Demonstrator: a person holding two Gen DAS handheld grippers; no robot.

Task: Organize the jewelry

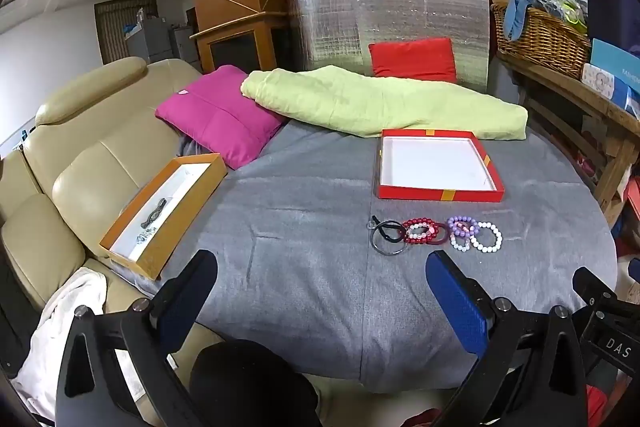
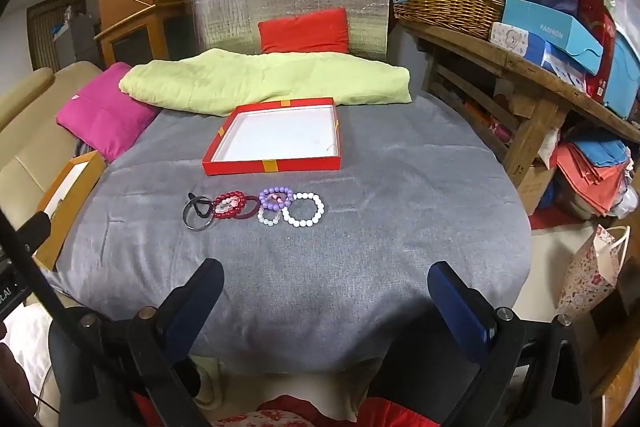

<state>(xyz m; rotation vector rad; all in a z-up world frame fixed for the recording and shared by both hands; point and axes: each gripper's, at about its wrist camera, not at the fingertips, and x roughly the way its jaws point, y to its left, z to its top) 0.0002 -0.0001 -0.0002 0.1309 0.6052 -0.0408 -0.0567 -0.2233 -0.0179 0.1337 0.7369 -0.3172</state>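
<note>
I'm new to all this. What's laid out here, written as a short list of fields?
surface: round table under a grey cloth
jewelry: bracelets clustered mid-table, some overlapping
red box: open, white inside, empty, just beyond the bracelets
orange box: open, at the table's left edge, a few small items inside
left gripper: open, empty
right gripper: open, empty
progress: no bracelet in the red box yet

the grey cloth [image 2: 400, 227] lies bare from its near edge up to the cluster of bracelets [image 2: 256, 207], and bare again to their right. just behind them the red box [image 2: 272, 165] blocks the way, with the green blanket [image 2: 264, 79] beyond; the orange box [image 1: 160, 251] occupies the left edge.
</note>
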